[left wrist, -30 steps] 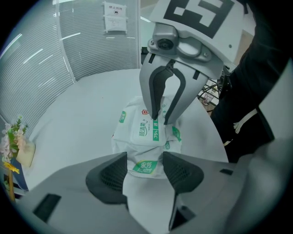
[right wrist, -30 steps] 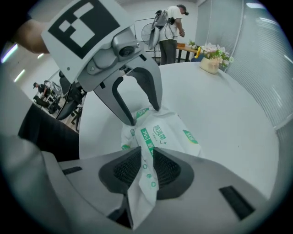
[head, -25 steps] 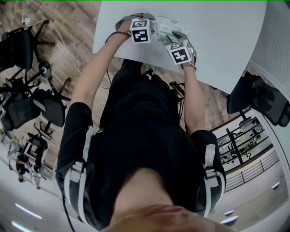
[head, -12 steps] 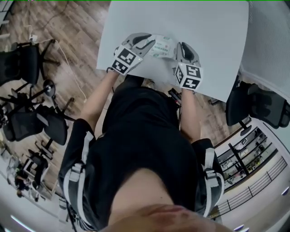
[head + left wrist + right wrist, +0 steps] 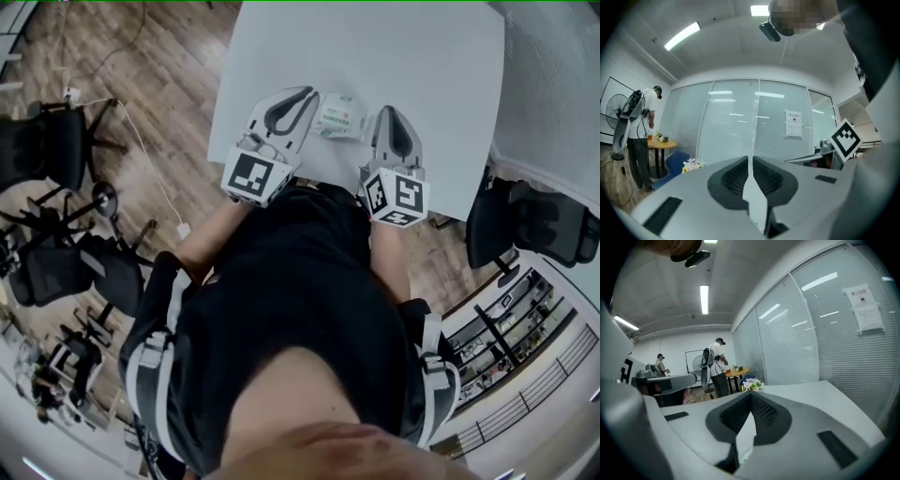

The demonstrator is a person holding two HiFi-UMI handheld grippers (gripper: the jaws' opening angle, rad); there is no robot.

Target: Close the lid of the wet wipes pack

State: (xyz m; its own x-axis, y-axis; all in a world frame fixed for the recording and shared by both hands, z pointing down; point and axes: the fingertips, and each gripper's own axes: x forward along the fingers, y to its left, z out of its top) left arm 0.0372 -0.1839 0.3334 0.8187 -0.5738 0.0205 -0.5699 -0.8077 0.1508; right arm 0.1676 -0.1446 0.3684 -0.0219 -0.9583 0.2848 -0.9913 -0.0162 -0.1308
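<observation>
The wet wipes pack (image 5: 336, 114), white with green print, lies on the white table (image 5: 422, 56) near its front edge. From here I cannot tell whether its lid is down. My left gripper (image 5: 302, 92) hangs in the air to the left of the pack, and my right gripper (image 5: 389, 111) hangs to its right. Both are lifted clear of it and point out across the room. Their jaws have just been closing and now meet at the tips, with nothing between them in the left gripper view (image 5: 750, 157) or the right gripper view (image 5: 751, 395).
Black office chairs (image 5: 47, 141) stand on the wood floor at the left, and another chair (image 5: 534, 220) stands at the right of the table. A glass wall (image 5: 754, 122) faces the grippers. A person (image 5: 715, 366) stands by a small round table far off.
Both grippers have lifted off the pack toward the camera and swung from pointing down to about level. Their jaws have closed. The pack stays on the table.
</observation>
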